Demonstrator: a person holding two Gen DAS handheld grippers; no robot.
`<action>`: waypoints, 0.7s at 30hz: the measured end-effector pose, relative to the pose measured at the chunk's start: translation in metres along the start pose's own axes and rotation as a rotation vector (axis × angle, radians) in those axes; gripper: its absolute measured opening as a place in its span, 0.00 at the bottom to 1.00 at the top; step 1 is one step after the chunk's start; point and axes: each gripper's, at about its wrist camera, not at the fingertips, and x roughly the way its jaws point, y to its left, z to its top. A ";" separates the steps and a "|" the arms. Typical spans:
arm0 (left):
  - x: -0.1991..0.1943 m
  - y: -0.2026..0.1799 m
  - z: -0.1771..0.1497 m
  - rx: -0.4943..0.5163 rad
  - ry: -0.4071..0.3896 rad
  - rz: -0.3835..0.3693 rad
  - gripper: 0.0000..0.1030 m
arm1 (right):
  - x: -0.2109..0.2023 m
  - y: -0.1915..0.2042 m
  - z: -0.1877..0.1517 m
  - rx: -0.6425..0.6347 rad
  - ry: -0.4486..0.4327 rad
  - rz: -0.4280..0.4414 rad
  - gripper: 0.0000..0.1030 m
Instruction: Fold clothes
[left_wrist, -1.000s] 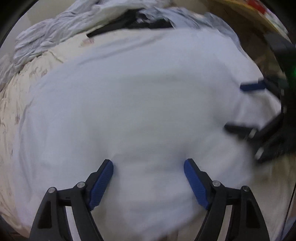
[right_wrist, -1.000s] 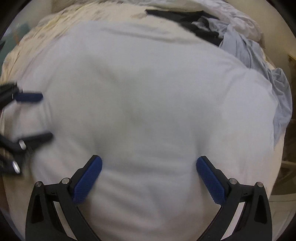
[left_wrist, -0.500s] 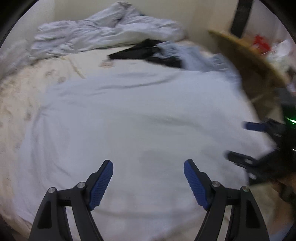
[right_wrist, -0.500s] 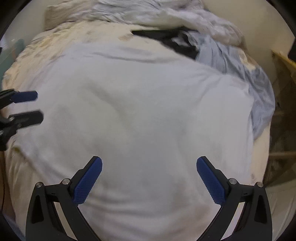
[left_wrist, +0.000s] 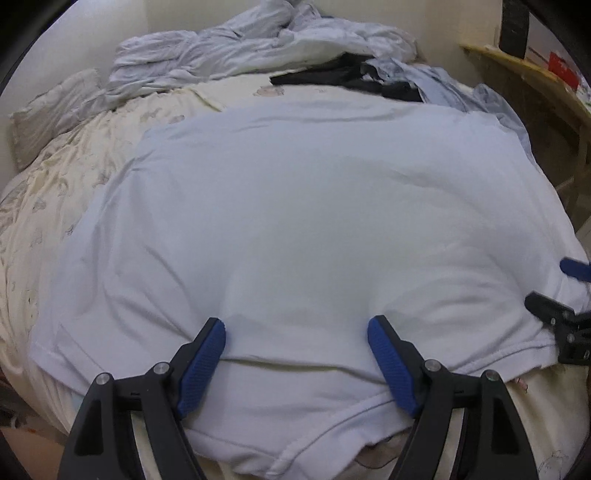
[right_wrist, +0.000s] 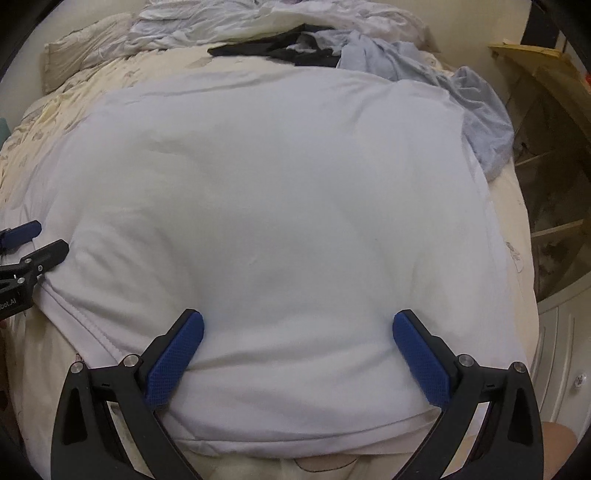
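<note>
Lying spread flat across the middle of a cream patterned bedsheet (left_wrist: 62, 192): a large white cotton T-shirt (left_wrist: 314, 221), smooth over most of its body, lightly creasing near the lower edge, its stitched hem (right_wrist: 88, 325) curling at the near left corner in the right wrist view.

Hovering over the near edge of the shirt with both blue ribbed pads (left_wrist: 201, 363) standing wide apart: the left gripper (left_wrist: 297, 363), black-framed, pointing steeply down. Gripping nothing; only flat cloth showing between the 2 fingers, pads apparently just above or resting on the fabric, contact too hard to tell.

Hanging likewise over the shirt's near edge, jaws spread wide and pinching nothing: the right gripper (right_wrist: 297, 360), also black with blue pads (right_wrist: 421, 360). Showing at the far right of the left wrist view as a blurred blue pad and black finger just beside the shirt's right corner.

Peeking in at the left edge of the right wrist view, over the shirt's left side: the left gripper's 2 fingertips, standing apart.

Piling up at the far end of the bed: a crumpled pale grey sheet (left_wrist: 236, 55), a black garment (left_wrist: 343, 75) and a rumpled light blue shirt (right_wrist: 436, 74), the last touching the white shirt's far right corner. Standing to the right of the bed: a wooden shelf (left_wrist: 535, 85).
</note>
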 end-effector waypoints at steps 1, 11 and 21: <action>0.002 0.000 0.001 -0.005 -0.007 0.001 0.79 | -0.001 -0.001 -0.003 0.002 -0.016 0.000 1.00; -0.009 -0.020 -0.016 0.003 -0.037 0.098 0.81 | -0.003 -0.009 -0.016 -0.006 -0.061 -0.025 1.00; -0.009 -0.032 -0.021 0.006 -0.101 0.152 0.81 | 0.000 -0.025 -0.024 0.010 -0.058 -0.001 1.00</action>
